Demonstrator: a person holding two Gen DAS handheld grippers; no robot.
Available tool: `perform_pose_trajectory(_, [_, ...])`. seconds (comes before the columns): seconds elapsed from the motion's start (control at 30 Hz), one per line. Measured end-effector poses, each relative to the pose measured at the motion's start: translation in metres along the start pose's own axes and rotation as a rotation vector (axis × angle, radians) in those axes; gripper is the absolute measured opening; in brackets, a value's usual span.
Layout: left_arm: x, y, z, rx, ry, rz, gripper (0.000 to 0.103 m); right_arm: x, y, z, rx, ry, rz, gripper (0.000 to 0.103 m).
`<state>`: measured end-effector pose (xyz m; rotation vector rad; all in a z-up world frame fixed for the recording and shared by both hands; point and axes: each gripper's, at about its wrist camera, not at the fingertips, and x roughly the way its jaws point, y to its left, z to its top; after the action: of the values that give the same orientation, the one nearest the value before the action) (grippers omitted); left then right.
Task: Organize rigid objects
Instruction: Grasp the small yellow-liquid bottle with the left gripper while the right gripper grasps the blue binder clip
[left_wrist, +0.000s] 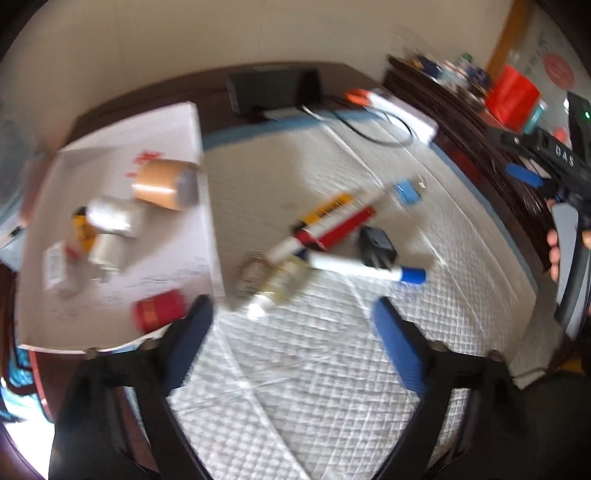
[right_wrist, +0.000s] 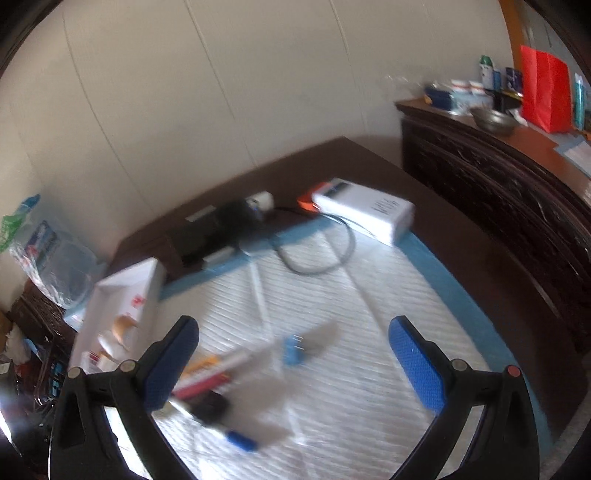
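Observation:
Loose items lie on a white quilted mat (left_wrist: 332, 369): a blue-capped marker (left_wrist: 365, 269), red and yellow pens (left_wrist: 332, 218), a black plug (left_wrist: 376, 245), a small blue piece (left_wrist: 406, 190) and a clear tape roll (left_wrist: 273, 280). A white box lid (left_wrist: 110, 302) at the left holds a brown tape roll (left_wrist: 164, 184), silver rolls (left_wrist: 114, 216) and a red cylinder (left_wrist: 159, 310). My left gripper (left_wrist: 291, 328) is open and empty just before the pile. My right gripper (right_wrist: 291, 362) is open and empty above the mat, over the blue piece (right_wrist: 293, 350) and pens (right_wrist: 207, 373). The view is blurred.
A white box (right_wrist: 365, 210), a grey cable (right_wrist: 317, 258) and a black device (left_wrist: 273, 88) lie at the mat's far edge. A dark carved sideboard (right_wrist: 498, 177) at the right carries a red bag (right_wrist: 546, 96), a bowl and jars. A plastic bag (right_wrist: 48, 254) sits at the left.

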<state>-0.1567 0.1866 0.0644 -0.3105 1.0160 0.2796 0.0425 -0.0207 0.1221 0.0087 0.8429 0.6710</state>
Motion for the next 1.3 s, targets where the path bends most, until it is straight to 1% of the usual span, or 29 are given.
perform_pose_trajectory(0.07, [0.014, -0.006, 0.004, 0.018, 0.015, 0.007, 0.076, 0.006, -0.013, 0.0, 0.014, 0.031, -0.008, 0.103])
perform_pose_trajectory(0.13, [0.025, -0.007, 0.008, 0.027, 0.027, 0.012, 0.076, 0.011, -0.024, 0.0, 0.027, 0.061, -0.002, 0.103])
perform_pose_trajectory(0.23, [0.044, -0.007, 0.014, 0.017, 0.068, 0.024, 0.076, 0.014, -0.032, 0.0, 0.024, 0.073, 0.006, 0.103])
perform_pose_trajectory(0.3, [0.056, -0.005, 0.016, -0.003, 0.109, 0.009, 0.076, 0.018, -0.037, 0.002, 0.026, 0.083, 0.013, 0.103])
perform_pose_trajectory(0.33, [0.057, -0.006, 0.017, -0.002, 0.11, 0.005, 0.076, 0.02, -0.041, 0.002, 0.032, 0.09, 0.019, 0.103])
perform_pose_trajectory(0.43, [0.061, -0.016, 0.02, 0.009, 0.153, -0.069, 0.076, 0.027, -0.046, 0.006, 0.037, 0.102, 0.032, 0.103])
perform_pose_trajectory(0.47, [0.061, -0.022, 0.019, 0.03, 0.156, -0.07, 0.072, 0.03, -0.047, 0.007, 0.036, 0.105, 0.034, 0.103])
perform_pose_trajectory(0.53, [0.063, -0.029, 0.018, 0.047, 0.167, -0.031, 0.066, 0.038, -0.048, 0.007, 0.023, 0.119, 0.054, 0.103])
perform_pose_trajectory(0.6, [0.066, -0.025, 0.017, 0.009, 0.179, 0.0, 0.057, 0.048, -0.043, 0.005, -0.017, 0.151, 0.087, 0.103])
perform_pose_trajectory(0.63, [0.066, -0.021, 0.016, -0.013, 0.182, 0.003, 0.051, 0.056, -0.037, 0.001, -0.066, 0.179, 0.095, 0.103])
perform_pose_trajectory(0.67, [0.065, -0.019, 0.015, -0.029, 0.174, 0.011, 0.047, 0.062, -0.031, -0.003, -0.113, 0.197, 0.088, 0.103])
perform_pose_trajectory(0.73, [0.065, -0.019, 0.013, -0.037, 0.173, 0.02, 0.047, 0.072, -0.017, -0.015, -0.226, 0.219, 0.091, 0.103])
perform_pose_trajectory(0.77, [0.064, -0.02, 0.012, -0.036, 0.171, 0.024, 0.047, 0.075, -0.012, -0.02, -0.262, 0.225, 0.095, 0.102])
perform_pose_trajectory(0.8, [0.064, -0.022, 0.011, -0.034, 0.169, 0.027, 0.047, 0.079, -0.006, -0.025, -0.292, 0.233, 0.106, 0.098])
perform_pose_trajectory(0.87, [0.065, -0.027, 0.01, -0.023, 0.163, 0.038, 0.047, 0.088, 0.002, -0.03, -0.32, 0.255, 0.132, 0.095])
perform_pose_trajectory(0.9, [0.065, -0.029, 0.01, -0.014, 0.16, 0.046, 0.047, 0.093, 0.005, -0.03, -0.331, 0.257, 0.136, 0.09])
perform_pose_trajectory(0.93, [0.066, -0.03, 0.01, -0.005, 0.157, 0.055, 0.043, 0.1, 0.009, -0.03, -0.35, 0.258, 0.131, 0.085])
perform_pose_trajectory(0.97, [0.066, -0.032, 0.01, 0.005, 0.151, 0.072, 0.033, 0.104, 0.011, -0.029, -0.361, 0.263, 0.125, 0.076])
perform_pose_trajectory(1.0, [0.066, -0.033, 0.009, 0.01, 0.144, 0.089, 0.028, 0.111, 0.014, -0.03, -0.376, 0.275, 0.118, 0.073])
perform_pose_trajectory(1.03, [0.065, -0.031, 0.009, 0.01, 0.141, 0.091, 0.02, 0.115, 0.016, -0.031, -0.386, 0.283, 0.119, 0.071])
perform_pose_trajectory(1.07, [0.064, -0.029, 0.008, -0.001, 0.136, 0.084, 0.019, 0.117, 0.018, -0.033, -0.41, 0.28, 0.112, 0.068])
perform_pose_trajectory(1.13, [0.063, -0.026, 0.007, -0.025, 0.128, 0.069, 0.019, 0.116, 0.025, -0.037, -0.487, 0.26, 0.089, 0.057])
perform_pose_trajectory(1.2, [0.061, -0.026, 0.004, -0.039, 0.121, 0.07, 0.019, 0.113, 0.029, -0.04, -0.542, 0.24, 0.094, 0.03])
perform_pose_trajectory(1.23, [0.059, -0.025, 0.002, -0.045, 0.117, 0.073, 0.019, 0.11, 0.03, -0.04, -0.548, 0.236, 0.128, 0.022])
perform_pose_trajectory(1.3, [0.054, -0.024, 0.001, -0.058, 0.103, 0.075, 0.019, 0.105, 0.028, -0.037, -0.535, 0.232, 0.143, 0.019])
